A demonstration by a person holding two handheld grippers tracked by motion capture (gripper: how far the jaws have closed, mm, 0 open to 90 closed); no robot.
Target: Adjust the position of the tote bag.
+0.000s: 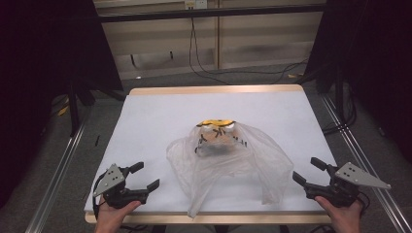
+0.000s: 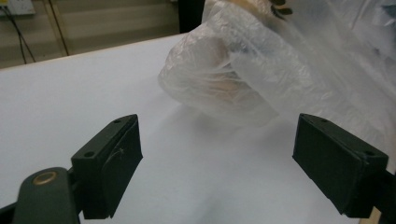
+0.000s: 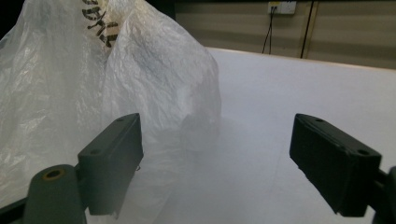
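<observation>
Currently clear plastic bag [image 1: 228, 162] sits mid-table [image 1: 160, 111], a yellow-topped item inside, partly hidden; left gripper [image 1: 144, 176] and right gripper [image 1: 305, 170] flank it near the front edge, jaws wide apart, holding nothing

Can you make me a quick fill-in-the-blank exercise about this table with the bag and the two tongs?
1. The thin plastic bag lies on the ____ table.
2. The jaws of the left tongs stand ____, with nothing between them.
3. The right tongs sit apart from the bag, on its ____ side in the high view.
4. The thing inside the bag has a ____ top that shows at the bag's far end.

Missing words: white; open; right; yellow
</observation>
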